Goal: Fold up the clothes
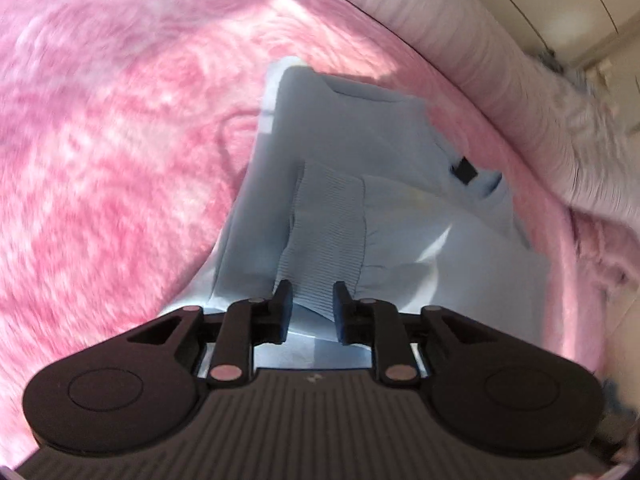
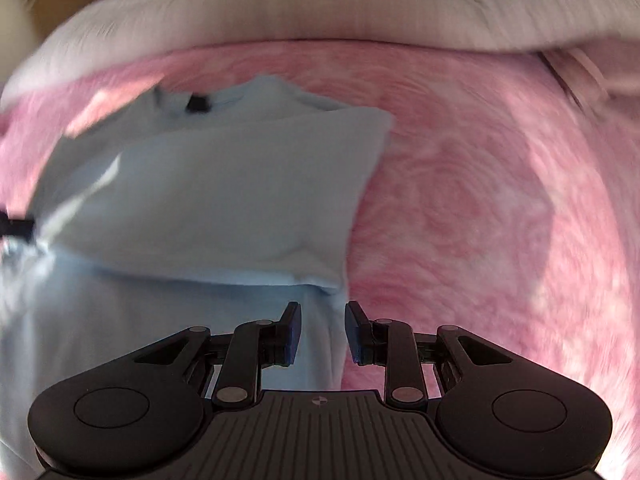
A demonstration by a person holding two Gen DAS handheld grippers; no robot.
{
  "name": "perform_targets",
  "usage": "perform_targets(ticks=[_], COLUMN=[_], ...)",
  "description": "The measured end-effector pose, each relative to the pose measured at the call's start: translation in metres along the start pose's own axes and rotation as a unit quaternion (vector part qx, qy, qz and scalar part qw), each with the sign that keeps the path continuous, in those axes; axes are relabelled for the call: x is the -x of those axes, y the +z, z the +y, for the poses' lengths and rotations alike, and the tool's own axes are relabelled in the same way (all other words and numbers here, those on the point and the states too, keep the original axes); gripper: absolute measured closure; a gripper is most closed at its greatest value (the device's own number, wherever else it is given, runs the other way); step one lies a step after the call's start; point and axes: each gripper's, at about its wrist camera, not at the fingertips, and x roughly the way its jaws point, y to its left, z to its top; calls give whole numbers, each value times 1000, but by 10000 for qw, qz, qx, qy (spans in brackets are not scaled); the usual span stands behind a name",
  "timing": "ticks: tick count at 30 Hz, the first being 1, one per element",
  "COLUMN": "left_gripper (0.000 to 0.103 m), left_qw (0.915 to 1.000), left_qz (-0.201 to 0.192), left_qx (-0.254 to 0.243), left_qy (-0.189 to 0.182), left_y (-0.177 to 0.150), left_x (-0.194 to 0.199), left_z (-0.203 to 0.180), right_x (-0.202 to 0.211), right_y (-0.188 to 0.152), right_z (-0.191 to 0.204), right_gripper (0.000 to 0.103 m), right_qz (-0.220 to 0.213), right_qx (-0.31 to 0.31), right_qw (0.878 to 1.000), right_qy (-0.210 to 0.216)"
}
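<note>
- Left wrist view: the left tool (image 1: 313,292) stands with its jaws apart; a ribbed cuff (image 1: 324,236) of the light blue sweater (image 1: 400,152) lies in the gap between them, and whether the pads touch it cannot be told.
- The sweater lies on a pink fluffy blanket (image 1: 112,152), partly folded, with one sleeve laid across the body and the ribbed cuff pointing toward the tool.
- A small black tag (image 1: 464,170) marks the neckline, at the end of the sweater far from the tool.
- A white ribbed cover (image 1: 500,68) borders the blanket behind the sweater; its edge runs close to the collar.
- Patches of sunlight fall on the blanket near the sweater's far corner.
- Right wrist view: the right tool (image 2: 323,316) is open and holds nothing; it hovers over the right edge of the sweater (image 2: 208,192), where blue cloth meets pink blanket (image 2: 480,200).
- A folded flap of the sweater lies ahead of the right tool, its lower hem just beyond the fingertips.
- The black tag (image 2: 198,104) shows at the far left of this view, and the white cover (image 2: 320,4) spans the top.
- The left tool's black tip (image 2: 16,228) shows at the left edge, touching the sweater.
- Both views are blurred.
</note>
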Motion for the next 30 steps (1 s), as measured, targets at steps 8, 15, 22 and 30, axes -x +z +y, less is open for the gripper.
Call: perform_targets(ticks=[8, 15, 22, 30], left_gripper=[79, 81, 103, 102], left_qw=[9991, 9995, 9988, 9903], left_qz=[-57, -47, -269, -190], left_qx=[396, 314, -387, -1363], left_qy=[-122, -54, -114, 187], left_y=[10, 7, 7, -2], left_x=[-10, -13, -8, -19], left_z=[6, 6, -12, -29], right_x=[-25, -26, -30, -33], right_y=[-2, -7, -4, -6], right_z=[14, 21, 32, -5], right_gripper=[75, 72, 75, 95], right_qz=[111, 18, -390, -103], right_qx=[553, 969, 1439, 398], right_qw=[9980, 9932, 9857, 9964], right_qy=[-278, -643, -788, -744])
